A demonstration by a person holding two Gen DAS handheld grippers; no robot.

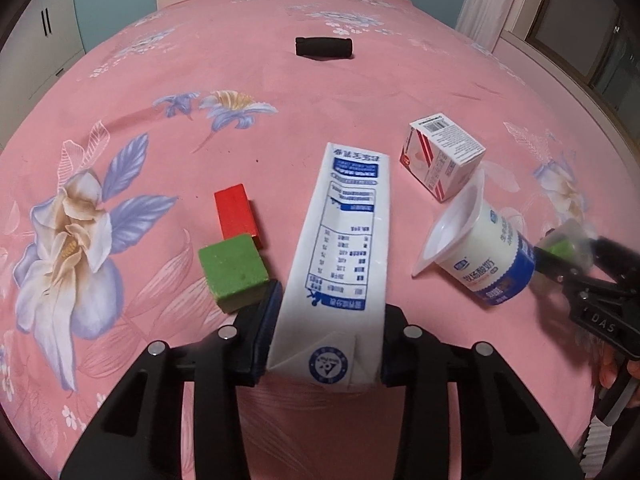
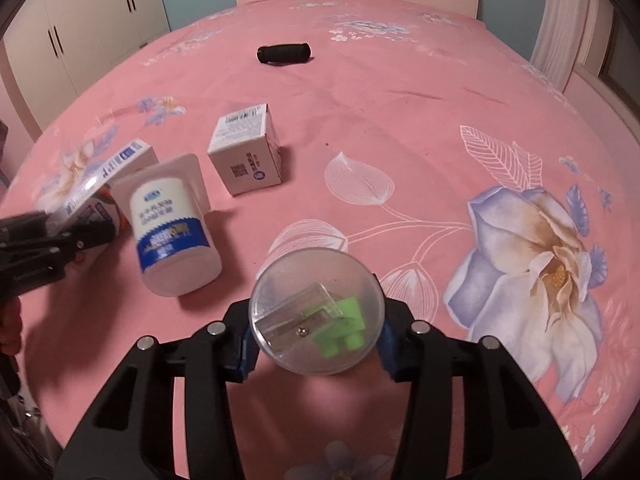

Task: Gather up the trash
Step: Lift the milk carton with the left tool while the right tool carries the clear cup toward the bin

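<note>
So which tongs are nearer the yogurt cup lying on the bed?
Right. The right tongs sit just beside the yogurt cup; the left tongs are farther, across the milk carton.

Right gripper (image 2: 316, 340) jaws clamp a clear sharpener (image 2: 316, 316) — above the bedspread (image 2: 400, 120).

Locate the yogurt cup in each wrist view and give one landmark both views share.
Left wrist view: yogurt cup lies on its side at right, beside the small white box.
Right wrist view: yogurt cup at left of centre.
Shared landmark: black cylinder far up the bed.
</note>
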